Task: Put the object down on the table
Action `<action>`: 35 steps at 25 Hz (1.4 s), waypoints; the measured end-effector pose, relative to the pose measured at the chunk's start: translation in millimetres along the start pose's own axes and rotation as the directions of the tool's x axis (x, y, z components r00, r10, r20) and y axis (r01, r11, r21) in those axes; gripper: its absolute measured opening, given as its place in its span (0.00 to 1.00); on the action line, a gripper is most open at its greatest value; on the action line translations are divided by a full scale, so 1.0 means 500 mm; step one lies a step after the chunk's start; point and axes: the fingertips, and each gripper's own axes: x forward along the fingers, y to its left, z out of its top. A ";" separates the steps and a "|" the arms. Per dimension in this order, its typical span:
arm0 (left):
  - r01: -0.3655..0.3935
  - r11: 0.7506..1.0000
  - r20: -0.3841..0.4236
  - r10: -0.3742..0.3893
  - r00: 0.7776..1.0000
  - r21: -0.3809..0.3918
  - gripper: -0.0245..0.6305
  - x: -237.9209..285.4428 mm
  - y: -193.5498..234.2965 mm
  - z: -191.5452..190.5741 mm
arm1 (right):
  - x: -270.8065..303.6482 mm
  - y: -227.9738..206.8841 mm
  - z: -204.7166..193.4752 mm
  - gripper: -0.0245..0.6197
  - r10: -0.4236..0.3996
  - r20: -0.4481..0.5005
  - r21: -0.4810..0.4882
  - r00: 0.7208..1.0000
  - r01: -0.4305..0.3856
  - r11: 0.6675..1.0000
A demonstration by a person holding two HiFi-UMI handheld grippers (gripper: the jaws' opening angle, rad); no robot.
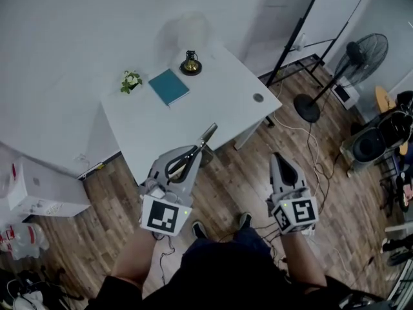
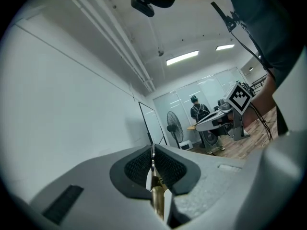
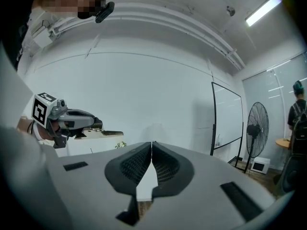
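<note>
My left gripper (image 1: 193,152) is shut on a pair of scissors (image 1: 187,159) with black handles. It holds them in the air just short of the front edge of the white table (image 1: 155,131), with the blade tip over that edge. In the left gripper view a thin metal blade (image 2: 152,163) is pinched between the dark pads. My right gripper (image 1: 277,156) hangs over the wooden floor to the right of the table. It is shut with nothing between its pads (image 3: 139,164). The right gripper view shows the left gripper (image 3: 72,120) holding the scissors level.
A teal book (image 1: 169,86), a small plant (image 1: 131,81) and a brass-based lamp (image 1: 190,63) stand at the table's far side. A standing fan (image 1: 361,60) and a whiteboard frame (image 1: 303,37) are at the right. White boxes (image 1: 39,189) sit at the left, and cables cross the floor.
</note>
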 end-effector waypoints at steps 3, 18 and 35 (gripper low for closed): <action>-0.001 1.000 -0.009 0.000 1.000 -0.006 0.07 -0.002 0.005 -0.003 | 0.008 0.004 0.000 0.05 0.009 0.001 -0.002 1.000 -0.009 1.000; -0.074 0.997 -0.105 0.077 0.991 0.032 0.07 0.159 0.011 -0.008 | 0.137 -0.134 -0.020 0.05 0.098 0.081 0.077 0.992 -0.104 0.992; -0.182 0.982 -0.237 0.191 0.953 0.059 0.07 0.462 -0.058 -0.018 | 0.264 -0.428 -0.058 0.05 0.224 0.106 0.172 0.969 -0.240 0.955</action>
